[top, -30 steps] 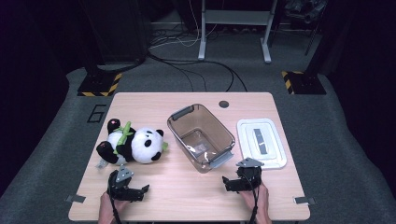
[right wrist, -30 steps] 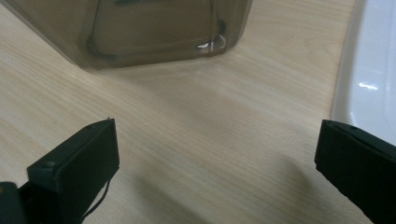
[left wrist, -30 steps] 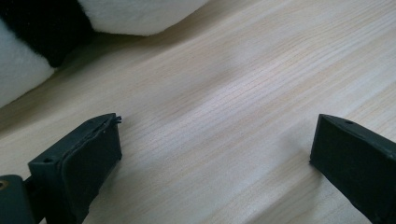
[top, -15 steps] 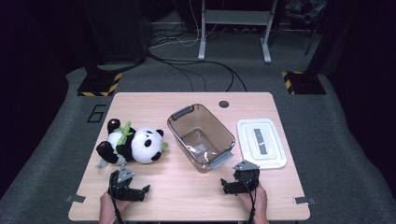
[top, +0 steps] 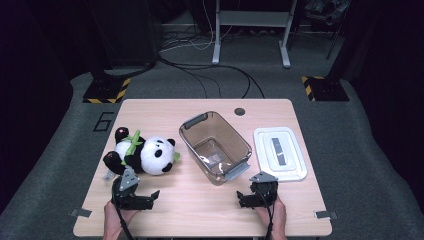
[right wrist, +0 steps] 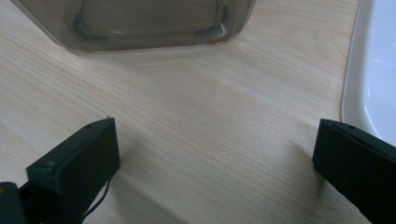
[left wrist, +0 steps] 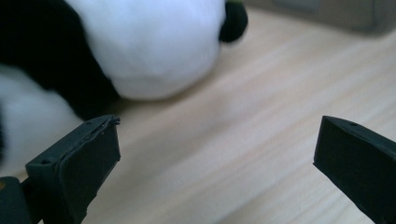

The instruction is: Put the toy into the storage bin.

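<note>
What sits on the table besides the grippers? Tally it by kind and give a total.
Plush panda: 1
Clear plastic bin: 1
White lid: 1
Total: 3, all on the wooden table.

Item count, table [top: 200, 210]:

- Panda toy [top: 142, 155]: one, lying at the left.
- Bin [top: 216, 146]: one, clear plastic, at the centre.
- Lid [top: 280, 153]: one, white, at the right.
- Grippers: two, the left gripper [top: 145, 200] and the right gripper [top: 245, 199], each with two black jaws, four jaws in total.
- Hands: two, one per gripper.

Floor, beyond the table:

- Yellow-and-black striped plates: two.
</note>
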### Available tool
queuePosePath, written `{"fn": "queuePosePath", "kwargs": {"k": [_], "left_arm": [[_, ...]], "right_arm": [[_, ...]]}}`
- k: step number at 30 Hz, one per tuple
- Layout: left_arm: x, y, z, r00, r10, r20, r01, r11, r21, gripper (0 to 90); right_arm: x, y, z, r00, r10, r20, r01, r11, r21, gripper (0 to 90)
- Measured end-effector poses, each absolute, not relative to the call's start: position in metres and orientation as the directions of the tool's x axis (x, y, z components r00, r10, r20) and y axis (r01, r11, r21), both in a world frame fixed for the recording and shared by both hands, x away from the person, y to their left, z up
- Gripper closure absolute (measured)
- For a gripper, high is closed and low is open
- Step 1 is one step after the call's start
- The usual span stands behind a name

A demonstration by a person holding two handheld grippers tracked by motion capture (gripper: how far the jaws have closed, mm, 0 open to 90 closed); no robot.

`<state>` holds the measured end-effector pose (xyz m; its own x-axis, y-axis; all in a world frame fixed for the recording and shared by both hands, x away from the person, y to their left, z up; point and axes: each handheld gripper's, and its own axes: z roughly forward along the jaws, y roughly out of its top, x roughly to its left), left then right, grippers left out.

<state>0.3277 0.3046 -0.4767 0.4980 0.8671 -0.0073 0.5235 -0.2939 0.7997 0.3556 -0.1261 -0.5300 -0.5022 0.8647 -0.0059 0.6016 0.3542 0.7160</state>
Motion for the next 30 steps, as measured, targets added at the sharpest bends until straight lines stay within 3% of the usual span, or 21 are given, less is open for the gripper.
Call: {"fn": "queuePosePath", "kwargs": {"k": [11,30], "left_arm": [[0.361,0.321,-0.432,0.450,0.893,0.004,0.511,-0.261,0.819,0.0],[0.436,0.343,-0.433,0.354,0.935,0.005,0.624,-0.240,0.744,0.0]], "right_arm": [[0.356,-0.126,-0.530,-0.503,0.864,-0.004,0.601,0.353,0.717,0.4],[0.356,-0.126,-0.530,-0.504,0.864,-0.008,0.599,0.356,0.717,0.5]]}}
